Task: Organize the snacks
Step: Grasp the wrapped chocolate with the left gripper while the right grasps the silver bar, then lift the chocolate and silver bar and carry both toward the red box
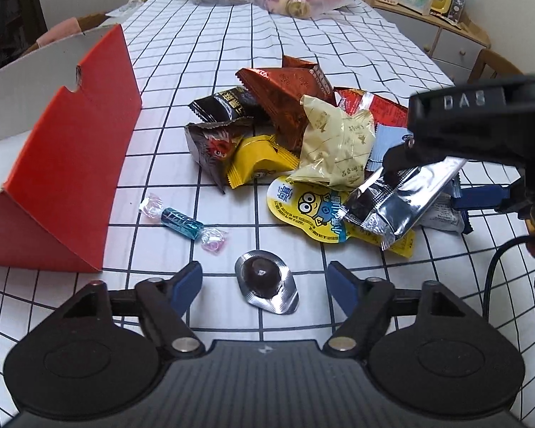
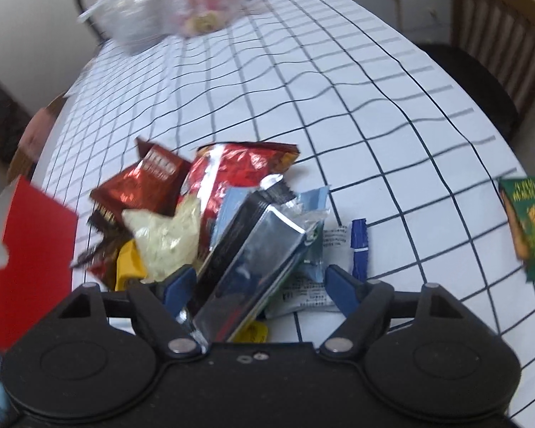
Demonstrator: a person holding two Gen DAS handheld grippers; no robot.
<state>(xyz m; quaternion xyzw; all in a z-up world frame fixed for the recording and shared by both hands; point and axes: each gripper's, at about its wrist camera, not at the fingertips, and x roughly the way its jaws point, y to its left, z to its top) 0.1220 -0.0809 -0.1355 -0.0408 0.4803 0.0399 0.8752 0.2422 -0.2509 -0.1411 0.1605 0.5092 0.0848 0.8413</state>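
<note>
White cloth with a dark grid covers the counter [image 1: 303, 53] in the left wrist view. The left gripper [image 1: 265, 281] hangs low over it with its fingers [image 1: 187, 283] wide apart, and they hold nothing. Between them, touching neither, lies a chocolate in a foil blister [image 1: 267, 283]. A blue twist-wrapped candy [image 1: 182, 219] lies a little farther, alone on the cloth. Behind it the snack pile [image 1: 285, 132] holds brown, black, yellow and cream packets, one over another. On the left stands a red cardboard box [image 1: 64, 164], open, white inside. On the right side the right gripper [image 1: 449, 182] reaches into the pile, and a silver foil packet [image 1: 403, 196] sits at its fingers, tilted above a yellow cartoon pouch [image 1: 303, 210].

The right wrist view is blurred. The silver foil packet [image 2: 246, 271] lies slanted between the blue fingers [image 2: 340, 285] of the right gripper [image 2: 256, 285]. The left one seems to touch it, the right one stands clearly apart, so the grip is not closed. The pile [image 2: 196, 196] is just ahead, the red box [image 2: 32, 256] at the left edge. A green snack packet [image 2: 528, 228] lies well apart on the right.
</note>
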